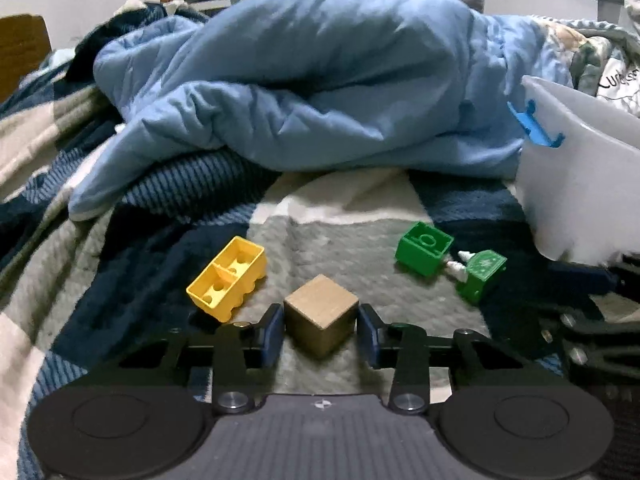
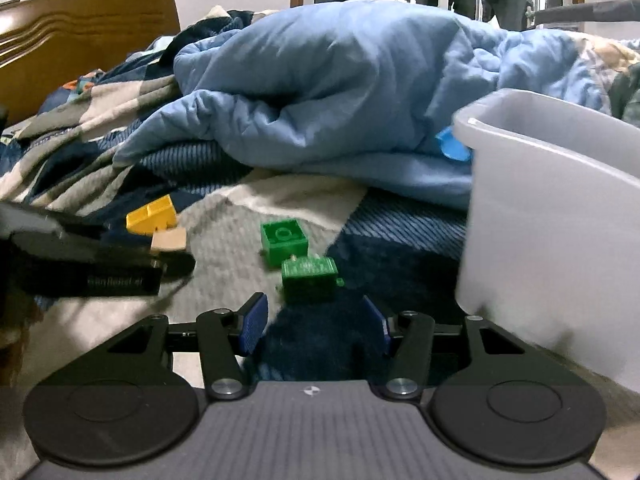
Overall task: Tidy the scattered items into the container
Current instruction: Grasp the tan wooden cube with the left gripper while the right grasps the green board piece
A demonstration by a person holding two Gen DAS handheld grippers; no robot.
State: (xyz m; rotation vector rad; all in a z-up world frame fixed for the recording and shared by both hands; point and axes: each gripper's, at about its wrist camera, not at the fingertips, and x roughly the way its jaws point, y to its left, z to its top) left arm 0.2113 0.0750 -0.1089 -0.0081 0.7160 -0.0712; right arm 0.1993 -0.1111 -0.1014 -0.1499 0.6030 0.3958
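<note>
I have my left hand-held gripper (image 1: 320,330) set low on the bed, its blue pads on either side of the wooden cube (image 1: 320,326); they look to be touching or a hair off its side faces, and I cannot tell whether they press on it yet. I put the cube between the pads because it is the nearest loose piece and its flat sides suit a squeeze. My right hand-held gripper (image 2: 316,322) stands open with nothing between its pads, aimed at the nearer green block (image 2: 309,279), which lies just ahead of the fingertips; a second green brick (image 2: 283,241) sits just beyond it. The yellow brick (image 1: 228,282) lies hollow side up beside the cube. The white container (image 2: 560,216) stands on the blanket at the right, close to the green pieces, so each carry is short; it has a blue clip (image 1: 534,124) on its wall. The only writing I can make out is faint lettering on the left gripper's side in my right view, too blurred to read.
</note>
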